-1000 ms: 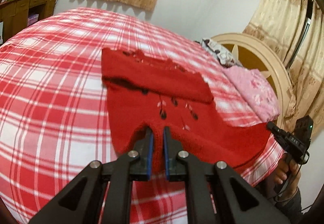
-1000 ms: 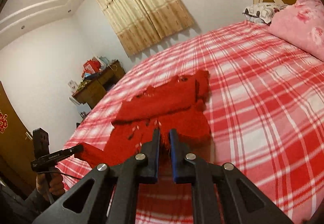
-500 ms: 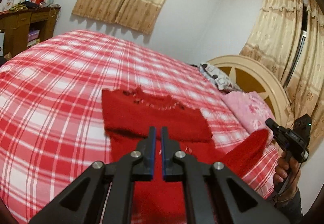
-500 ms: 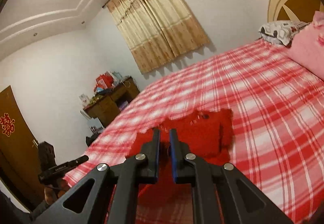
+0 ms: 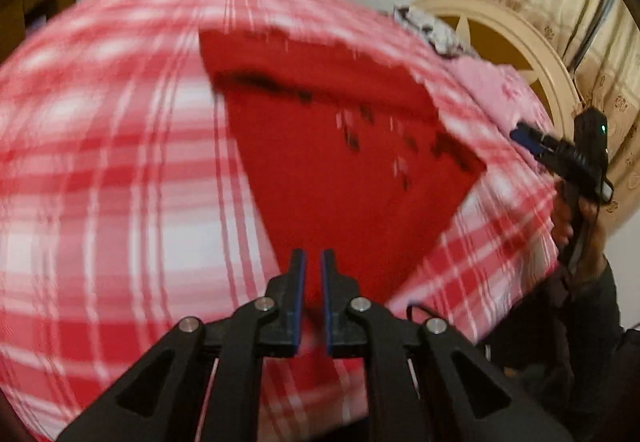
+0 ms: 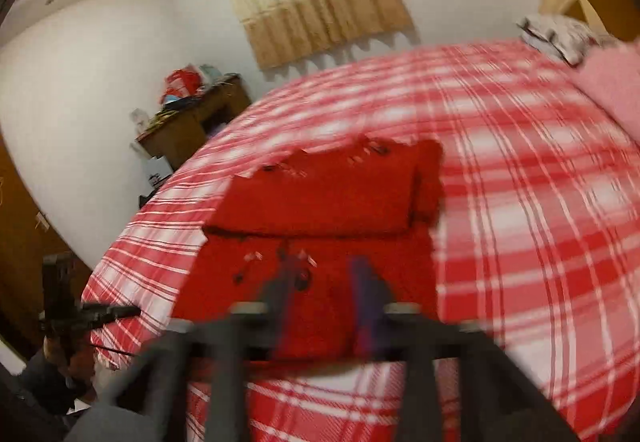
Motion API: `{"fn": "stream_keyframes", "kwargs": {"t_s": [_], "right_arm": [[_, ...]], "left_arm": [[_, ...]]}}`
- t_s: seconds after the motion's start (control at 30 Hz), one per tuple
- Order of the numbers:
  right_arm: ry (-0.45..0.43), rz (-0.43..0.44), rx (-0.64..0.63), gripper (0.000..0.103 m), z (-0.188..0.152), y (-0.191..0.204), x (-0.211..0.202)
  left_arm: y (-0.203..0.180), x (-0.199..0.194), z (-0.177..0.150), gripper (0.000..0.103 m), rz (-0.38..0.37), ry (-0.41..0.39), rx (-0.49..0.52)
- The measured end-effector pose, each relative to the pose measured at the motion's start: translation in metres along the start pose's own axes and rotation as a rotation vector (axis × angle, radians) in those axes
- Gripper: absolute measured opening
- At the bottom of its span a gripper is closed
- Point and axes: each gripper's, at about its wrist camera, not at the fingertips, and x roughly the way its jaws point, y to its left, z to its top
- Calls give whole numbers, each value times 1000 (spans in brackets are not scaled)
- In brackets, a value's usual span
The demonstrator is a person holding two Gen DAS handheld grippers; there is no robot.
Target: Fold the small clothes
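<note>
Left tool (image 5: 313,262) pinching red sweater (image 5: 340,170) hem; opening right tool (image 6: 326,274), empty, in right view.

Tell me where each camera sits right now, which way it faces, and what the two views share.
Left wrist: on the left hand-held gripper, looking down across the red sweater toward the headboard; the right hand-held gripper shows at right.
Right wrist: on the right hand-held gripper, jaws opening, facing the sweater and the desk; the left hand-held gripper shows at lower left.
Shared: sweater, plaid bedspread, pillows.
</note>
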Motion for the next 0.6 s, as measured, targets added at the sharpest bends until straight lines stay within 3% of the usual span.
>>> {"fn": "stream_keyframes", "kwargs": {"t_s": [0.17, 0.23, 0.33, 0.43, 0.47, 0.5, 0.6], "right_arm": [[6, -23, 47, 70, -12, -15, 2], [23, -23, 36, 70, -14, -11, 10], [46, -39, -6, 70, -17, -1, 26], [80, -48, -51, 70, -21, 10, 42], [85, -48, -57, 70, -23, 13, 45], [94, -54, -67, 70, -25, 15, 50], [118, -66, -73, 70, -29, 18, 64]], "left_arm": [[-3, 13, -33, 14, -62, 95, -79], [-5, 11, -36, 15, -74, 91, -101], [-9, 1, -35, 24, -84, 82, -115], [-12, -13, -33, 48, -54, 41, -95], [-12, -15, -33, 64, -53, 30, -100], [-11, -14, -33, 71, -52, 28, -106], [-13, -2, -32, 71, -73, 54, -122]]}}
